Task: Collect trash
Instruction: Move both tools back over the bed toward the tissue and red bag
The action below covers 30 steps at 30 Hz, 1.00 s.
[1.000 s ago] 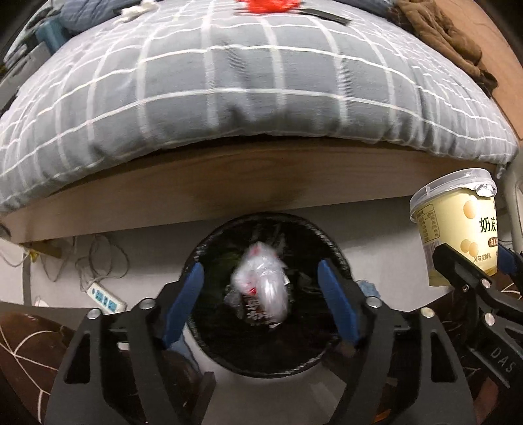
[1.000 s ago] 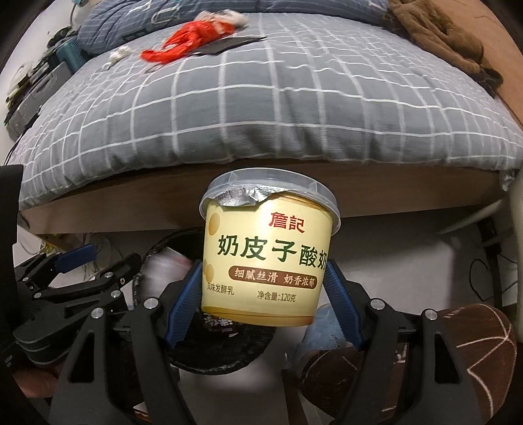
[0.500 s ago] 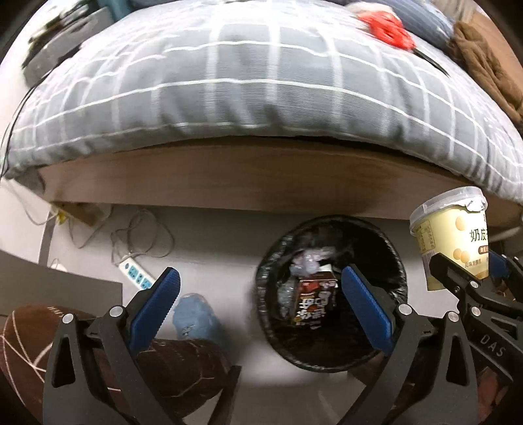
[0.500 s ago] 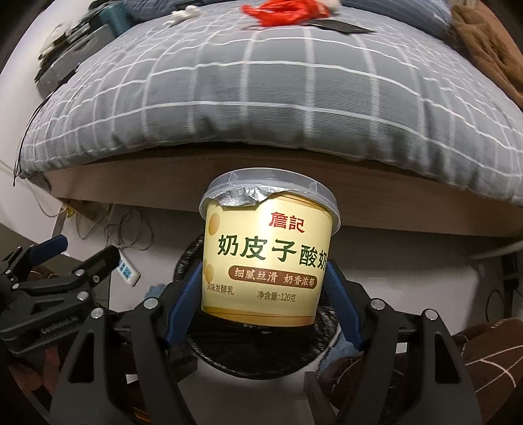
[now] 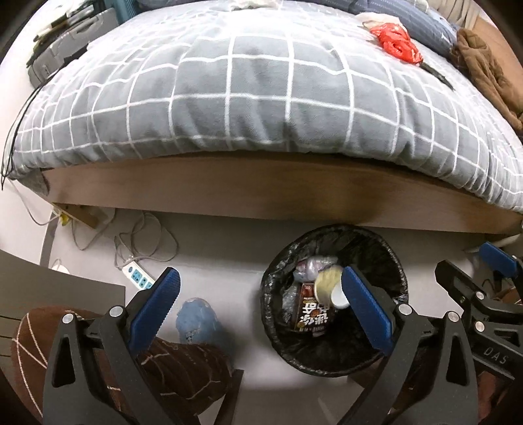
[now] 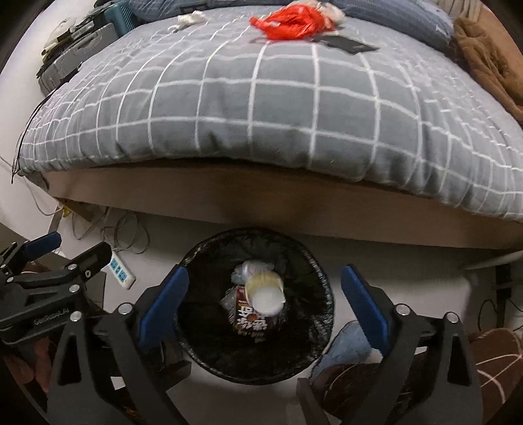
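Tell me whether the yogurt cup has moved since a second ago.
Yes. The yogurt cup has left the right gripper, whose fingers are opening with nothing between them, and dropped into the trash bin beside the bed frame.

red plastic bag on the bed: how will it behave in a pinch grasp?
The red plastic bag looks crumpled and thin, so likely floppy and very light; it will probably compress and drape. Its glossy film may slip unless several folds are pinched. It lies on the soft quilt, so pressing down may sink into it.

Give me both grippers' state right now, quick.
Left gripper: open, holding nothing.
Right gripper: jaws opening, nothing between them; the yogurt cup is in the trash bin below.
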Each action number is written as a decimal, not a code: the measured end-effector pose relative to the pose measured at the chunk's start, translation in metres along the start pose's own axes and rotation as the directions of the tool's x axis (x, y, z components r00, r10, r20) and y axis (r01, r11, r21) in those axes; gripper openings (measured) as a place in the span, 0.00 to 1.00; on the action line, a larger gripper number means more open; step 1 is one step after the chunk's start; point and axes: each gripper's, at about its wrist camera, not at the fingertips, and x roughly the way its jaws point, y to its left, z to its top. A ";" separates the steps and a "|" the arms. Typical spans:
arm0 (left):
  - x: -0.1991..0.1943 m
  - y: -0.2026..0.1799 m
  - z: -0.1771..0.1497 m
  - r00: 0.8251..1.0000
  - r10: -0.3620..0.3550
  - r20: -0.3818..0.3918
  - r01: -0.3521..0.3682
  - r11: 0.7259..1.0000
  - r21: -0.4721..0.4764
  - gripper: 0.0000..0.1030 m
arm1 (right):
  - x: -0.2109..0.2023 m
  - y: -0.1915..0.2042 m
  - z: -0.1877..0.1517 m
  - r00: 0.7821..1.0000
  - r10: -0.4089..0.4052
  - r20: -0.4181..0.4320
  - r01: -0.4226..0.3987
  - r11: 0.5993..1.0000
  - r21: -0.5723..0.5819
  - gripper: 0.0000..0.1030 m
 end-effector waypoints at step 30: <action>-0.081 -0.018 0.113 0.983 -0.058 0.176 0.060 0.998 -0.002 0.94 | -0.086 -0.054 0.103 0.968 -0.086 0.237 0.080 0.996 0.036 0.93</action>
